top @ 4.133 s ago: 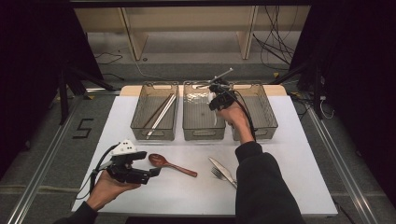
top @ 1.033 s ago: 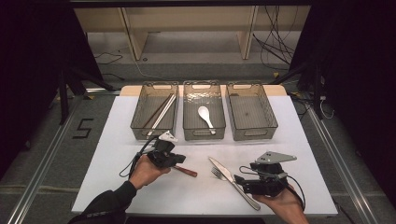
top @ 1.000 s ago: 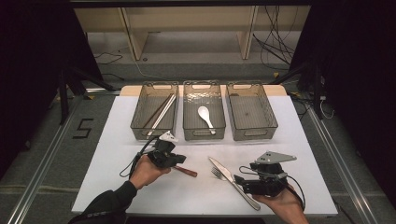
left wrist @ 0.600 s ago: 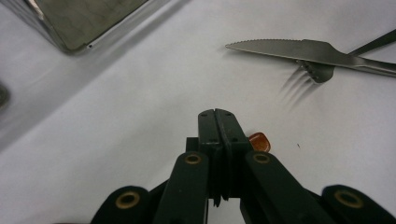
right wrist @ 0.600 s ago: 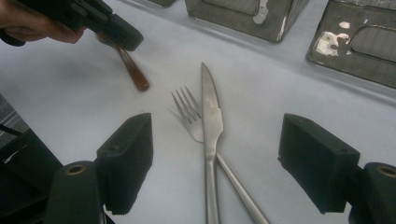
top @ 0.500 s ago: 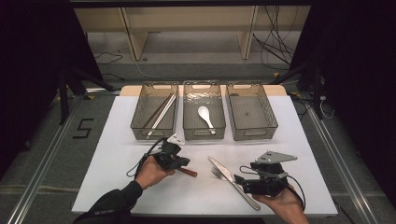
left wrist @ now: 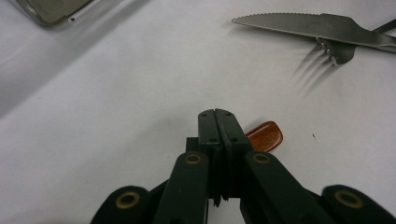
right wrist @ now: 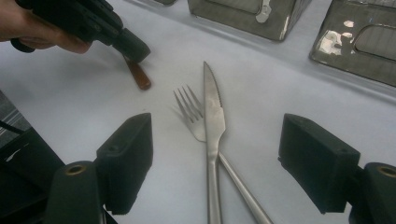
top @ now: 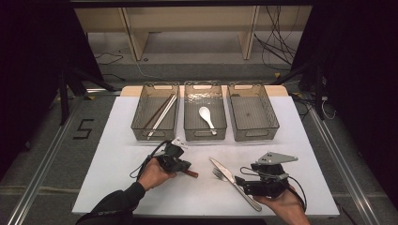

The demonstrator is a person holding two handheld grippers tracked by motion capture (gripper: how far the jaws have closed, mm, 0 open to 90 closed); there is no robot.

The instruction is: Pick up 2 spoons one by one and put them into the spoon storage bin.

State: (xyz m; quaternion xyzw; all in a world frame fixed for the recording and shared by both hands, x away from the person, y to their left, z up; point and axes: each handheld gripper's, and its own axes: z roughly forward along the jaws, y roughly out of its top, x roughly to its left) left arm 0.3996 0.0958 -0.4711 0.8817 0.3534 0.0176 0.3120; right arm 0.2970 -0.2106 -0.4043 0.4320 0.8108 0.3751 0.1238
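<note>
Since a second ago the left hand-held gripper [top: 184, 166] has edged a little toward 3 o'clock along the table [top: 117, 187], carrying the brown wooden spoon [left wrist: 265, 136] with it; the right hand-held gripper [top: 241, 182] has kept its place.

Nearest, at 5 o'clock on the table, the right hand-held gripper rests released, its jaws spread wide with nothing between them, aimed at the knife [top: 234, 183] and fork [top: 220, 174] that lie crossed just ahead of it. At 7 o'clock the left hand-held gripper is clenched on the brown wooden spoon, whose handle end pokes out past the jaws low over the table.

Farther off, toward 12 o'clock, three trays stand in a row: the left tray [top: 141, 123] holds chopsticks [top: 161, 116], the middle tray [top: 187, 124] a white spoon [top: 205, 116].
</note>
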